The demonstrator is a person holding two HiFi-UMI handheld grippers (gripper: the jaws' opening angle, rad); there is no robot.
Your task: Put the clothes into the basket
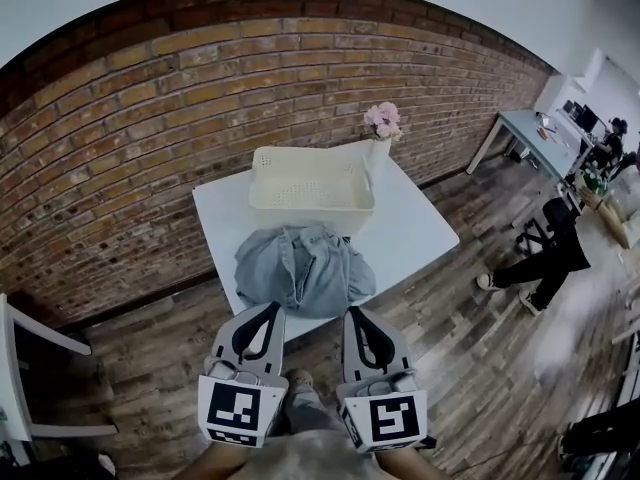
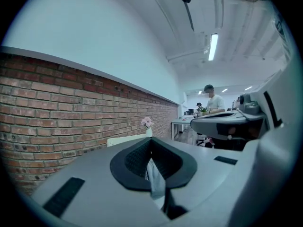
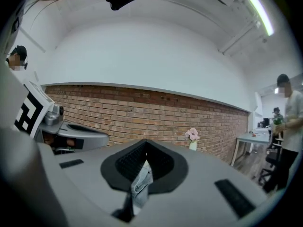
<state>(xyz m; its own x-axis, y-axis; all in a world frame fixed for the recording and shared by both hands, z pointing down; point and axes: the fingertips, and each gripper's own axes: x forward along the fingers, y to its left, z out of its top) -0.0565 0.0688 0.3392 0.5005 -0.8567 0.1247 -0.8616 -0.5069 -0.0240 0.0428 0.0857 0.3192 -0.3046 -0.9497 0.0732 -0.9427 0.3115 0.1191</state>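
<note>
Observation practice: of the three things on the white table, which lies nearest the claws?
The blue denim garment at the near edge; the cream basket and flower vase stand behind it.

White table (image 1: 415,233): basket (image 1: 310,197), denim garment (image 1: 303,268), flower vase (image 1: 378,154)

Soft denim clothes (image 1: 305,268), perforated plastic basket (image 1: 310,183)

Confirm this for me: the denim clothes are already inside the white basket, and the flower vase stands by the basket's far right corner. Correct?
Not quite. The denim clothes are not inside the white basket; they lie in a heap on the table just in front of it, as the head view shows. The flower vase does stand by the basket's far right corner.
</note>
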